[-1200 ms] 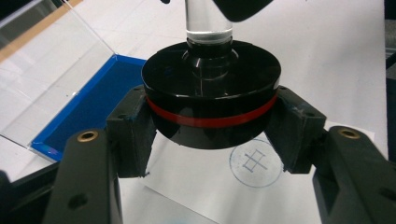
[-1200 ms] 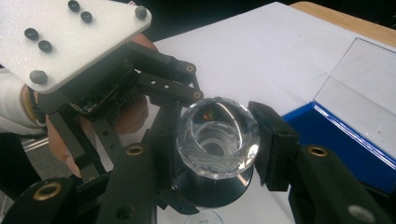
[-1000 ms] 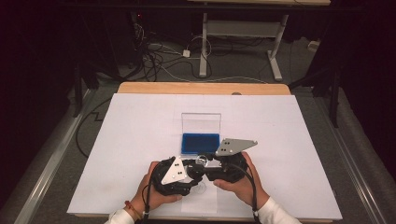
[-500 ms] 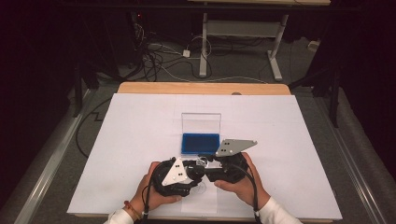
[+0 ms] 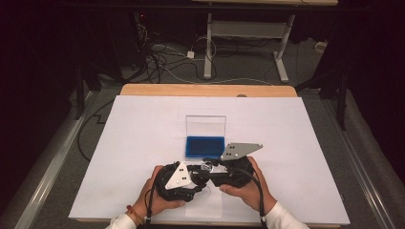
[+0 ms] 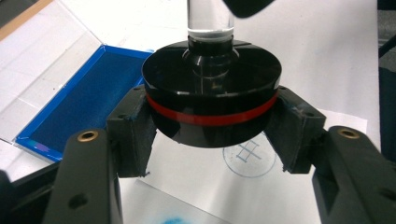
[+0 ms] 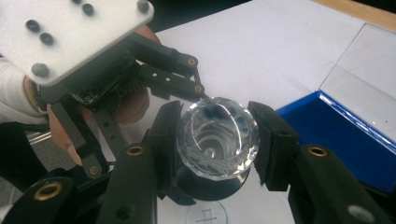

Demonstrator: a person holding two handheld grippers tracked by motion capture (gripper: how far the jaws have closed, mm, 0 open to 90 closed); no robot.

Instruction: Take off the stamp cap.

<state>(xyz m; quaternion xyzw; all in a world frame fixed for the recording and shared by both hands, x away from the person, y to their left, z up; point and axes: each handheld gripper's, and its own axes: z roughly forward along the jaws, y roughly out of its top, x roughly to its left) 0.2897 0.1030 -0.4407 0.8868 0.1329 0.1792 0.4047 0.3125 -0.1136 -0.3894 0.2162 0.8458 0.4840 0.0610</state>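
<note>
A round stamp with a black base (image 6: 212,100), a red band and a clear crystal handle (image 7: 217,137) hangs just above a white paper slip (image 5: 205,202) near the table's front edge. My left gripper (image 6: 212,127) is shut on the black base, one pad on each side. My right gripper (image 7: 217,140) is shut on the crystal knob of the handle. In the high view the two grippers meet tip to tip at the stamp (image 5: 208,167). A blue circular print (image 6: 250,156) shows on the paper under the stamp.
An open blue ink pad (image 5: 205,146) with its clear lid (image 5: 206,126) standing up lies just beyond the grippers. The white sheet (image 5: 143,124) covers the table, with a wooden edge (image 5: 205,90) at the far side. A blue smear (image 6: 173,218) marks the paper.
</note>
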